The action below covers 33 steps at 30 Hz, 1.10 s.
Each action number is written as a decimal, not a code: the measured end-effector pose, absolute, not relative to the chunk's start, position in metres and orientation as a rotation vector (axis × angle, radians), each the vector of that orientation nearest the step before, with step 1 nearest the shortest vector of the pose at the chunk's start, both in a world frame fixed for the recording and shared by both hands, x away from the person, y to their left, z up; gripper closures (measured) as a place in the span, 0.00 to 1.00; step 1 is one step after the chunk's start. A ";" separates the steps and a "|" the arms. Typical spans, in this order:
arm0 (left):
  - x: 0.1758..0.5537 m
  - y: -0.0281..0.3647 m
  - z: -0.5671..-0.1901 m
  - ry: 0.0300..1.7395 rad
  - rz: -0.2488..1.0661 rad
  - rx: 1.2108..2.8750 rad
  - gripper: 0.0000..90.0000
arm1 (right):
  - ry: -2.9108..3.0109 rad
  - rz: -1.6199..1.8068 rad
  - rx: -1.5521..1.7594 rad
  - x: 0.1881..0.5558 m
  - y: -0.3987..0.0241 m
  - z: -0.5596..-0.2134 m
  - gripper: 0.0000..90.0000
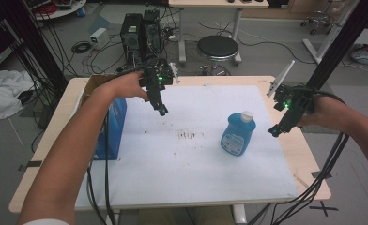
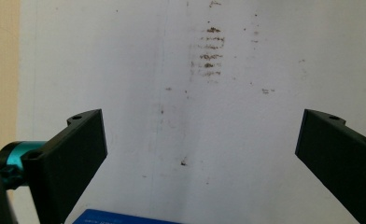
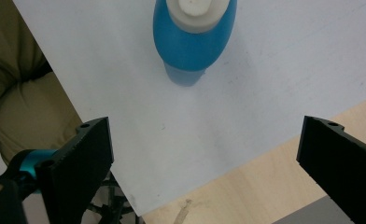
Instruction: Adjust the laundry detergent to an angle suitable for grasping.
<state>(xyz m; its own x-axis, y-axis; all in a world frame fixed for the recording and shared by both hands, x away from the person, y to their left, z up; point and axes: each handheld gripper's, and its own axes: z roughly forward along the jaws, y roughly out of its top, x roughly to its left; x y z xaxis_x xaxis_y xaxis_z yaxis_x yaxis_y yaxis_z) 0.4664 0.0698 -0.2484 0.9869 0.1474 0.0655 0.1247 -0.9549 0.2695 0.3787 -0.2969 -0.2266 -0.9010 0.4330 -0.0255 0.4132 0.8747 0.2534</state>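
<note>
A blue bottle (image 1: 238, 132) with a white cap stands upright on the white mat (image 1: 191, 178), right of centre. In the right gripper view the blue bottle (image 3: 193, 39) is seen from above, ahead of the jaws. My right gripper (image 1: 274, 131) hangs above the mat's right edge, a little right of the bottle, open with nothing between its jaws (image 3: 204, 163). My left gripper (image 1: 163, 111) hovers over the mat's far left part, open and empty (image 2: 200, 154). A blue box (image 1: 111, 129) stands at the mat's left edge, below my left forearm.
A brown cardboard box (image 1: 94, 82) sits at the table's far left corner behind the blue box. Brown smudges (image 1: 189, 136) mark the mat's centre. The wooden table (image 1: 309, 154) rim shows right of the mat. A stool (image 1: 217, 48) and computer towers (image 1: 140, 30) stand behind the table.
</note>
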 end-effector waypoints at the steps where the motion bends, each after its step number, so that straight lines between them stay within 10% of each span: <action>1: 0.466 0.070 -0.248 0.200 0.123 2.864 0.02 | 2.962 0.374 0.671 0.379 -0.297 -0.227 0.03; 33: 0.460 0.071 -0.249 0.203 0.142 2.859 0.02 | 2.937 0.386 0.690 0.373 -0.302 -0.227 0.03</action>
